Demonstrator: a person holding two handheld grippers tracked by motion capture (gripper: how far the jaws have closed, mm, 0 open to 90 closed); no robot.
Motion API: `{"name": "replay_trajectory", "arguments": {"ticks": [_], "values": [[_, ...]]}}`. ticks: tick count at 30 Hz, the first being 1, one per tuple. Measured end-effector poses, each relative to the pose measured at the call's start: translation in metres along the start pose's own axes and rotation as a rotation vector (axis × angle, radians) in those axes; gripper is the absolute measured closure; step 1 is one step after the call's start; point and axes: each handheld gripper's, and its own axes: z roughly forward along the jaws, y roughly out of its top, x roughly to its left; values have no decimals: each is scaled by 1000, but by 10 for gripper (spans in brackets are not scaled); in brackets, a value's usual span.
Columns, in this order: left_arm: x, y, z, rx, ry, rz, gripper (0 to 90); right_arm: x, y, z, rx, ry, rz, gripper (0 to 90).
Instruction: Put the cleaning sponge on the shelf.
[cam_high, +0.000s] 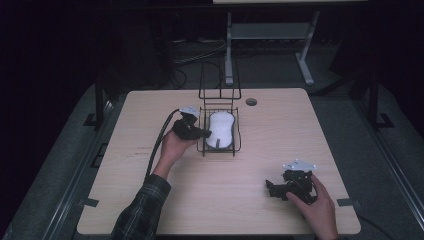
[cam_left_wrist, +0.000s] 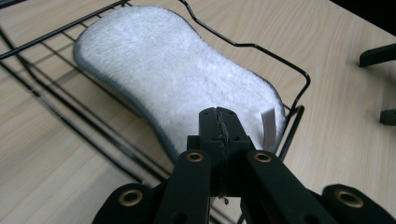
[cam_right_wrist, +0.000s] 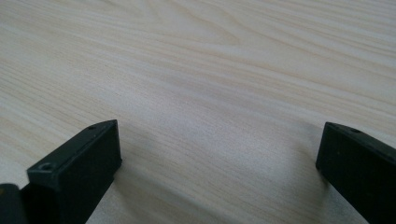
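A white, peanut-shaped sponge (cam_high: 220, 128) (cam_left_wrist: 177, 79) with a grey edge lies flat in a black wire basket (cam_high: 202, 146) (cam_left_wrist: 261, 46) at the table's middle back. A small white tag (cam_left_wrist: 268, 128) sticks up at the sponge's near end. My left gripper (cam_high: 206, 133) (cam_left_wrist: 219, 114) reaches over the basket's left rim, just above that end of the sponge. Its jaws are pressed together with nothing between them. My right gripper (cam_high: 270, 189) (cam_right_wrist: 219, 154) rests low on the bare wood at the front right, its jaws wide apart and holding nothing.
The basket's tall wire back (cam_high: 219, 82) rises behind the sponge. A round cable hole (cam_high: 251, 101) sits near the table's far edge. The left gripper's cable (cam_high: 159, 145) trails over the table's left half. A metal desk frame (cam_high: 270, 35) stands beyond the table.
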Motion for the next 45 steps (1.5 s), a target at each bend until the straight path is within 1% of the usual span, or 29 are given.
{"name": "replay_trajectory", "arguments": {"ticks": [3,5,6,8,12,13,16,17,19,21,24,27,29,33,37,40,42,45], "values": [[0,-3,-12,-1,12,6,896,0,0,0,0,0,0,0],[0,-4,-17,-6,12,-2,879,0,0,0,0,0,0,0],[0,-6,-20,-6,12,-10,852,0,0,0,0,0,0,0],[0,-9,-26,-10,26,-5,805,0,0,0,0,0,0,0],[3,-16,-35,-7,61,-15,683,0,0,0,0,0,0,0],[3,-18,-37,-9,67,-25,649,0,0,0,0,0,0,0],[4,-23,-43,-5,89,-16,552,0,0,0,-1,0,0,0],[3,-25,-45,-8,94,-20,517,0,0,0,0,0,1,0],[3,-29,-48,6,113,-18,442,0,0,0,0,0,0,0],[2,-33,-52,-3,119,-14,390,0,0,0,-1,0,0,0],[1,-39,-56,-5,131,-26,318,0,0,0,-1,0,1,0],[0,-45,-61,-3,153,-37,252,0,0,0,-1,0,0,0],[-2,-48,-64,4,169,-35,207,0,0,0,-1,0,0,0],[-8,-54,-73,2,196,-21,140,0,0,0,0,0,0,0],[-15,-64,-84,6,220,-18,132,0,0,0,0,0,0,0],[-21,-76,-91,-3,234,-16,132,0,0,0,0,0,0,0],[-25,-84,-96,2,240,-16,132,0,0,0,0,0,0,0],[-29,-92,-102,8,252,-17,132,0,0,0,0,0,0,0]]}}
